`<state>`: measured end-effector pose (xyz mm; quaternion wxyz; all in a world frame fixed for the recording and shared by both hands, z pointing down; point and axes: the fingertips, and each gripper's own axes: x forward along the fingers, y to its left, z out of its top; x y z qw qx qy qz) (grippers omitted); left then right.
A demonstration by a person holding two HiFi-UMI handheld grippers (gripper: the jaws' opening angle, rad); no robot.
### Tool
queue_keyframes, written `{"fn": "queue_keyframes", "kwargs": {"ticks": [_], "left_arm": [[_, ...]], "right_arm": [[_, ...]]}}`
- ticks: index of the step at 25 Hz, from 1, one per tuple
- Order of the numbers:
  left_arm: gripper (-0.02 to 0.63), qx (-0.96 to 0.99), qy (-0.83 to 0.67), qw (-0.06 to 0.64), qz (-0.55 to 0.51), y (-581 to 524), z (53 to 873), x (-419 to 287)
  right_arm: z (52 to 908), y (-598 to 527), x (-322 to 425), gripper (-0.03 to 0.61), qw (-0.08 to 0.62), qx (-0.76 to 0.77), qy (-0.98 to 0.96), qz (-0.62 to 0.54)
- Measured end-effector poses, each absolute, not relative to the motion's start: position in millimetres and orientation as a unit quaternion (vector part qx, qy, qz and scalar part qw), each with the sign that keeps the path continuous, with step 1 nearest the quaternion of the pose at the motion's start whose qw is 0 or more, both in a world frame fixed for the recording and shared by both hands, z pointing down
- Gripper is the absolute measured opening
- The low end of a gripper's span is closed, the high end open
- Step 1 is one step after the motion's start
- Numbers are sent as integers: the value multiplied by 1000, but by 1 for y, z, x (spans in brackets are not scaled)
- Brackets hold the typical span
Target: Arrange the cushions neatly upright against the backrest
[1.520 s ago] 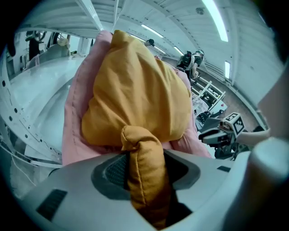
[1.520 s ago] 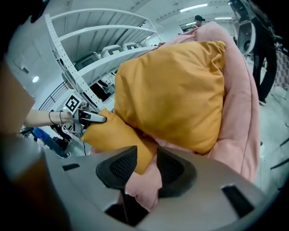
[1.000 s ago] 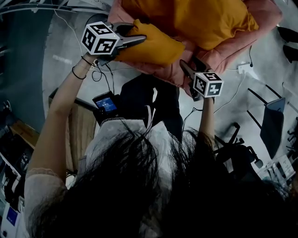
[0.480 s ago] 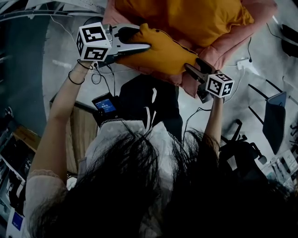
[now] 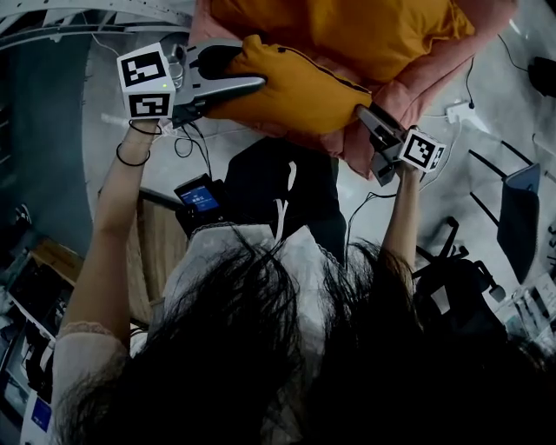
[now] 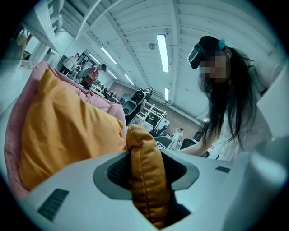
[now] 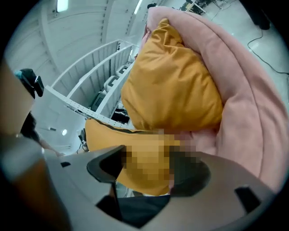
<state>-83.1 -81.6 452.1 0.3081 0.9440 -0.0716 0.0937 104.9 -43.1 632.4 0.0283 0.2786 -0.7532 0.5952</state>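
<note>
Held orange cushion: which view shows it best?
Head view: the held cushion shows nearly whole, spanning from left gripper to right gripper. Left gripper view shows only its corner, pinched in the jaws. Right gripper view shows its other end between jaws that just opened, partly blurred.

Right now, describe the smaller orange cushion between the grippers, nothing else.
The smaller orange cushion is plump, soft, plain orange fabric with a seamed edge. It lies crosswise before the pink seat, below the larger orange cushion. The left gripper is clamped on its left corner, bunching the fabric. The jaws of the right gripper, which have just been opening, stand wide apart around its right corner.
</note>
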Motion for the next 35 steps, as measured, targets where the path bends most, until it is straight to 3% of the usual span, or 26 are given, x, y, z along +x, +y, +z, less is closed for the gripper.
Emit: {"fn": "queue_keyframes", "kwargs": {"ticks": [4, 10, 16, 26, 29, 35], "left_arm": [[196, 931, -94, 342, 87, -98, 477, -88], [201, 902, -152, 398, 64, -123, 536, -89], [247, 875, -196, 415, 156, -124, 615, -83], [245, 772, -315, 447, 323, -136, 719, -139], [212, 727, -366, 437, 383, -135, 745, -162], [204, 693, -390, 449, 409, -136, 764, -162]], "right_arm": [[634, -54, 108, 227, 46, 315, -759, 568], [632, -67, 141, 164, 74, 419, -737, 525], [641, -77, 167, 149, 145, 477, -737, 456], [675, -98, 125, 143, 247, 443, -756, 414], [687, -97, 111, 133, 287, 414, -767, 398], [743, -87, 113, 129, 386, 379, -737, 404]]}}
